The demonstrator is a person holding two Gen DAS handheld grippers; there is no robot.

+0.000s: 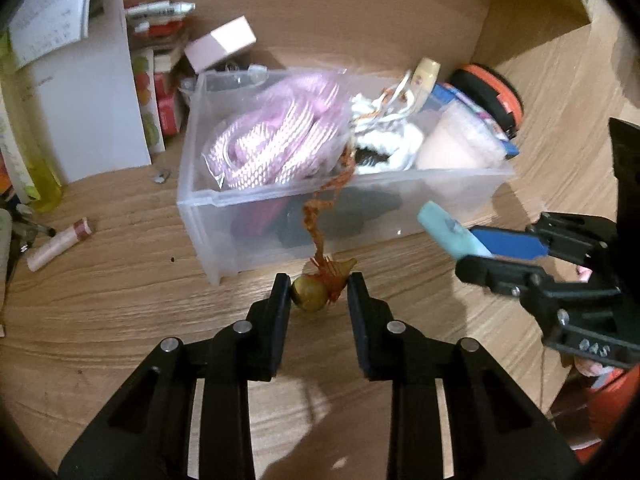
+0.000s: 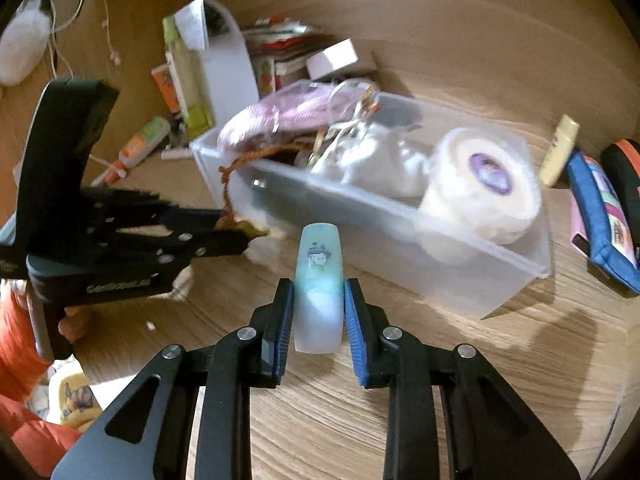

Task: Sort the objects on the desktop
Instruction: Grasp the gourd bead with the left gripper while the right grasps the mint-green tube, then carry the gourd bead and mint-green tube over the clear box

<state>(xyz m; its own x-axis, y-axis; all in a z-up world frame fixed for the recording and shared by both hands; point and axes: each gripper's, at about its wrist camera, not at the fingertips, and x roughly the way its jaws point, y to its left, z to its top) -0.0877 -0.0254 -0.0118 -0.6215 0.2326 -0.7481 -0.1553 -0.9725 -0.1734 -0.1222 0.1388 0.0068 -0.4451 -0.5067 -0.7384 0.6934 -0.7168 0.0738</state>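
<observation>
A clear plastic bin (image 1: 400, 196) on the wooden desk holds a pink mesh bundle (image 1: 276, 140), white fluff and a tape roll (image 2: 480, 188). An orange cord (image 1: 324, 208) hangs over the bin's front wall to a small olive gourd charm (image 1: 310, 294) on the desk. My left gripper (image 1: 319, 292) is open, its fingertips either side of the charm. My right gripper (image 2: 319, 300) is shut on a pale blue tube (image 2: 319, 272) and hovers to the right of the bin's front; it also shows in the left wrist view (image 1: 472, 246).
Books and a white folder (image 1: 88, 92) stand at the left. A pink lipstick (image 1: 60, 244) lies on the desk at the left. A pink box (image 1: 220, 42) sits behind the bin. An orange-black case (image 1: 496, 100) and a blue pouch (image 2: 600, 216) lie at the right.
</observation>
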